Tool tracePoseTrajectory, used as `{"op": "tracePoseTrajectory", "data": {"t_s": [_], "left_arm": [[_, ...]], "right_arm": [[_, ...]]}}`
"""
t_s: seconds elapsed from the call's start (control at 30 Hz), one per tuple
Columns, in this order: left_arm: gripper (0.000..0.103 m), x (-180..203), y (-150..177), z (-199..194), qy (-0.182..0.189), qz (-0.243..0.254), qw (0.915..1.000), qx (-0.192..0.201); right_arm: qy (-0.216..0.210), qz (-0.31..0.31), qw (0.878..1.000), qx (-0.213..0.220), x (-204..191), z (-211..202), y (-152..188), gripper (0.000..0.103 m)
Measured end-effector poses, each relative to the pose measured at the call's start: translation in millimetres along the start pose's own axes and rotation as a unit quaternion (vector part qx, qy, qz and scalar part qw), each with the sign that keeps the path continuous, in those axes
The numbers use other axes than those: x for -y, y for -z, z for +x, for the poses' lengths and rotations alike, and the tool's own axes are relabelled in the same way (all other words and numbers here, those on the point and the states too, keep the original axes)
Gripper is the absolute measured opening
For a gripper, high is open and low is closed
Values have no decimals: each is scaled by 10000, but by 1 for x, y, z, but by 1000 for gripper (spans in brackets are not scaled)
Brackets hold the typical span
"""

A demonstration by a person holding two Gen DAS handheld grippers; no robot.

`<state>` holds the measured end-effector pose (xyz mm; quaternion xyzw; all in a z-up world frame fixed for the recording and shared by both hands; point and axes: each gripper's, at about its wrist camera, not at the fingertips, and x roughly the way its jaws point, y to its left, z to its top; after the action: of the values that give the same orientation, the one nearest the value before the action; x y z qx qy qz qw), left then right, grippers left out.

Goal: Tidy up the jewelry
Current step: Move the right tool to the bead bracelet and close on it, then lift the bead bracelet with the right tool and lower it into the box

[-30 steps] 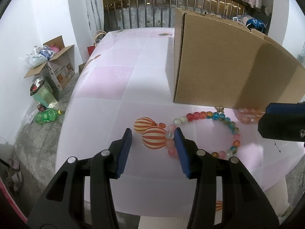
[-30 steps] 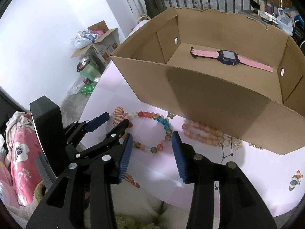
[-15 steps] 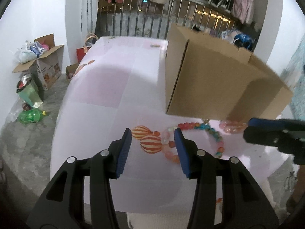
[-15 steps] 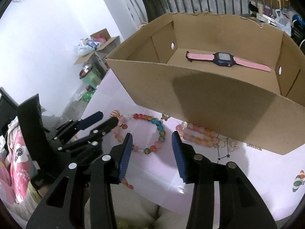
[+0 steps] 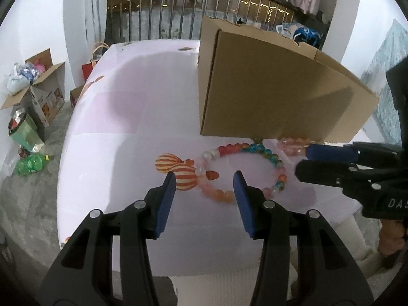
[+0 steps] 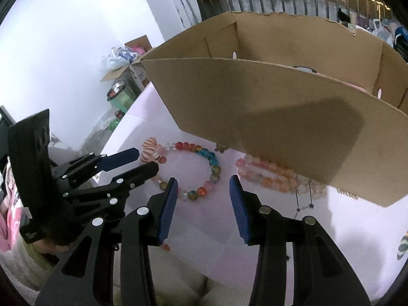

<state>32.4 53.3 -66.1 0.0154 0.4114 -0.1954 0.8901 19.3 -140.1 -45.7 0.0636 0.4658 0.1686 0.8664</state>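
Note:
A multicoloured bead bracelet lies on the pink tablecloth in front of a cardboard box. A pink bead bracelet lies against the box's near wall. My left gripper hovers open over the bracelet's left arc, gripping nothing. At the ring's right side my right gripper is open too, with its near beads showing between the pads. Only a sliver of a watch shows over the box wall.
A thin chain with star charms and a gold chain lie by the box's right end. Striped balloons are printed on the cloth. The table's near edge is just under both grippers. Open cartons and a green bottle stand on the floor at left.
The left view has tilted, and the bracelet now sits further right between its pads. The right view has sunk: the box's near wall now hides most of the watch.

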Motion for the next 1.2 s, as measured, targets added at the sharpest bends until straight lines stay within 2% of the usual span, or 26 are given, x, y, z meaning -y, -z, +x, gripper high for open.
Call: {"op": "tracePoseTrajectory", "data": {"t_s": [0.1, 0.17, 0.33, 0.6, 0.73, 0.93, 1.2], "left_arm": [[44, -2, -4, 5, -40, 99, 9999, -47], [38, -3, -6, 10, -90, 156, 9998, -117], [30, -2, -10, 17, -205, 296, 9991, -223], [10, -1, -10, 21, -407, 432, 9980, -234], [9, -1, -10, 20, -396, 377, 9983, -199], [8, -2, -10, 9, -185, 140, 9996, -137], [8, 8, -16, -32, -3, 19, 9997, 234]], "right_arm": [[-2, -44, 10000, -59, -2, 10, -3, 35], [7, -71, 9999, -120, -2, 17, -5, 32], [96, -116, 9996, -238, -3, 27, -7, 27], [306, -230, 9988, -292, -5, 37, -11, 16], [315, -268, 9987, -285, -8, 39, -11, 10], [193, -163, 9996, -99, -5, 25, -11, 10], [147, -274, 9990, 324, -11, -15, -14, 10]]}}
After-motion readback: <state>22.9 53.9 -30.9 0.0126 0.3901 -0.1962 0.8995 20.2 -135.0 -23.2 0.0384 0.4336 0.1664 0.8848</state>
